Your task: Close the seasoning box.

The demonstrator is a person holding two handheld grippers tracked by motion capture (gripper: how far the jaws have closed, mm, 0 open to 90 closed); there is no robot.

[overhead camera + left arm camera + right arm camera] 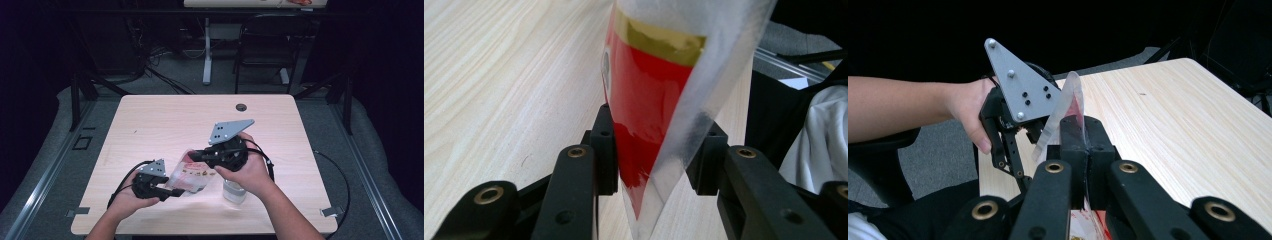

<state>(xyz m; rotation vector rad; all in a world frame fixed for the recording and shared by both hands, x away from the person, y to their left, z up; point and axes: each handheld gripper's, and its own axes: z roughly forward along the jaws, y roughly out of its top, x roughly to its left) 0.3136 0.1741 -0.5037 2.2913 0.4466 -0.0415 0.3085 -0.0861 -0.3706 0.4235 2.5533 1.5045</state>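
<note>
Plastic bag (189, 175) hangs above the bench (150, 125) between both claws: right claw (1082, 145) grips its edge, left claw (656, 150) stands open around the corner. Close left squarely before pulling.

2 hand-held grippers (172, 189) (196, 156) hold plastic bag (190, 175) above table (165, 120).

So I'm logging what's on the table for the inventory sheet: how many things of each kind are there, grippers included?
Grippers: 2, the left gripper and the right gripper
Clear plastic bag with a red packet inside: 1
Small clear container, partly hidden under the right hand: 1
Total: 4
</note>
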